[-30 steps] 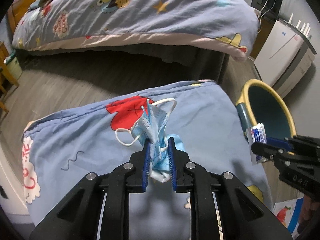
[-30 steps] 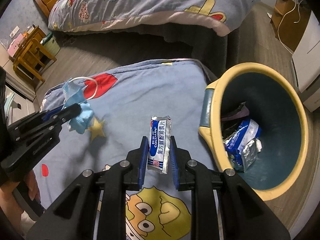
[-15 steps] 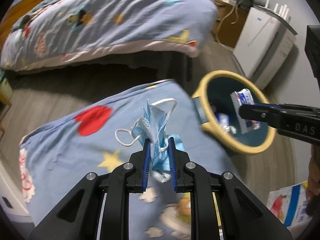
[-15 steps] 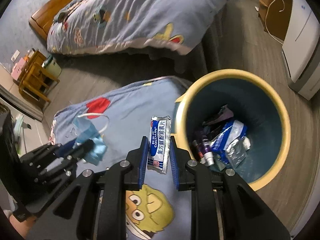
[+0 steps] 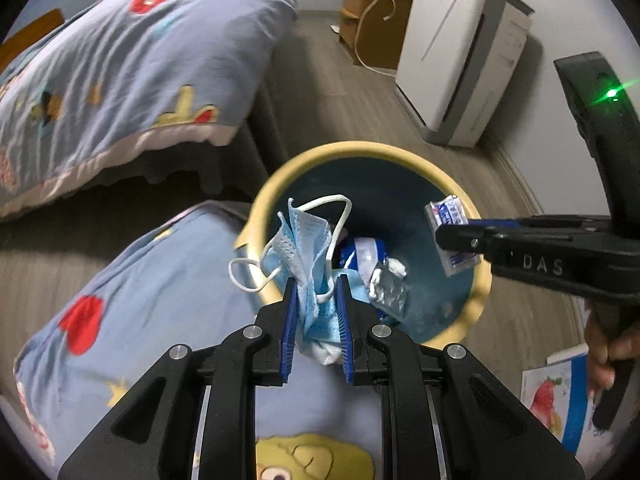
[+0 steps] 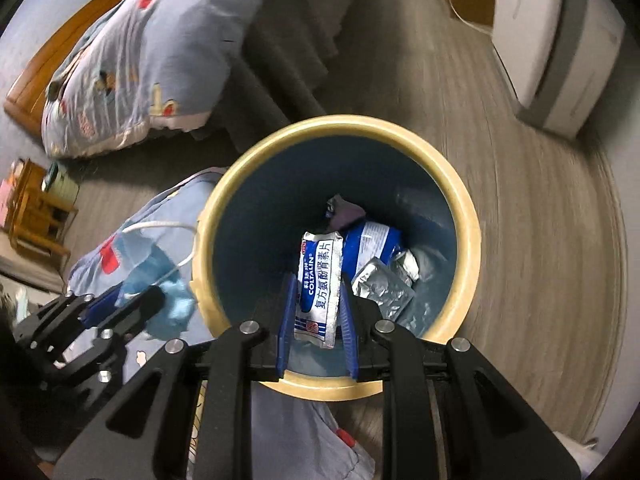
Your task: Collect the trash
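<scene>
The right gripper (image 6: 316,312) pinches a light, stiff, crinkly packet (image 6: 320,284) by its edges directly above the bin (image 6: 340,128), while the left gripper (image 5: 316,312) clamps a soft, limp face mask (image 5: 308,248), loops dangling, over the rim just ahead.

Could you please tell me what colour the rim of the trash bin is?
Pale yellow rim, dark teal-blue inside; it shows best in the right wrist view.

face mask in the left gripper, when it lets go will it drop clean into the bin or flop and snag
The face mask looks limp and crumpled, so it will probably fall slowly. Its ear loop hangs outside the bin, so it may catch on the rim. It seems very light and might cling to the left gripper.
</scene>
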`<state>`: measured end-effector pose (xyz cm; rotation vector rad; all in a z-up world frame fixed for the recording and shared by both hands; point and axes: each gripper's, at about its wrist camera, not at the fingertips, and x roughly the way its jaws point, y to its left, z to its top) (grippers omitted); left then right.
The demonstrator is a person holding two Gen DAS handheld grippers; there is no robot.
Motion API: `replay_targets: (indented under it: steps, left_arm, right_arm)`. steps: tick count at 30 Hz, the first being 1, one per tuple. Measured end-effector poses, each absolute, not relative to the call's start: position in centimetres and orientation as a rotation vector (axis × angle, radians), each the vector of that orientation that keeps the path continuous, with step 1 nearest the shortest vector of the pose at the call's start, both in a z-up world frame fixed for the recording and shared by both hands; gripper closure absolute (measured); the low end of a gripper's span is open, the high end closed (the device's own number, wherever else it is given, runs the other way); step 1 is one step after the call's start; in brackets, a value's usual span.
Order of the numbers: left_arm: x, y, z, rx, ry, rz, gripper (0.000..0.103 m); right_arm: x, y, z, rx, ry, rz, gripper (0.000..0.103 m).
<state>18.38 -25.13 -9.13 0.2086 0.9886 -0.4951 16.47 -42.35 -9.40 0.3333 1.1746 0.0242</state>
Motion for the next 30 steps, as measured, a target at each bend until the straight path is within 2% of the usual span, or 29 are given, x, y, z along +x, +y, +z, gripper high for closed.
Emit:
replay_targets:
  steps: [2, 7, 12, 20, 22, 24, 30]
  left_arm:
    - [18.7, -25.7, -9.7, 0.211, 1.0, -0.494, 0.083]
    - [19.4, -25.9, -10.5, 0.193, 1.004, -0.484, 0.07]
    - [19.7, -25.3, -10.4, 0.167, 0.988, -0.474, 0.042]
    - [19.5, -23.9, -10.1, 0.156, 0.985, -0.461, 0.04]
    - [19.4, -23.7, -10.3, 0.162, 0.989, -0.455, 0.04]
    - [19.4, -23.2, -10.4, 0.161, 0.996, -0.449, 0.04]
    - [17.9, -21.5, -9.0, 0.162, 0.976, -0.445, 0.04]
  right_arm:
    - [16.5, -42.6, -9.8, 0.351, 1.181, 0.02, 0.082]
    - [16.6, -42.7, -10.3, 0.375, 1.189, 0.023, 0.082]
    - [17.1, -42.4, -10.8, 0.372, 1.195, 0.033, 0.082]
    - [17.3, -42.2, -11.1, 0.397, 1.188, 0.032, 0.082]
    - [17.3, -42.1, -11.1, 0.395, 1.185, 0.031, 0.079]
    - [17.4, -42.1, -11.2, 0.393, 1.187, 0.024, 0.072]
    - [16.9, -41.4, -10.1, 0.328, 1.178, 0.005, 0.064]
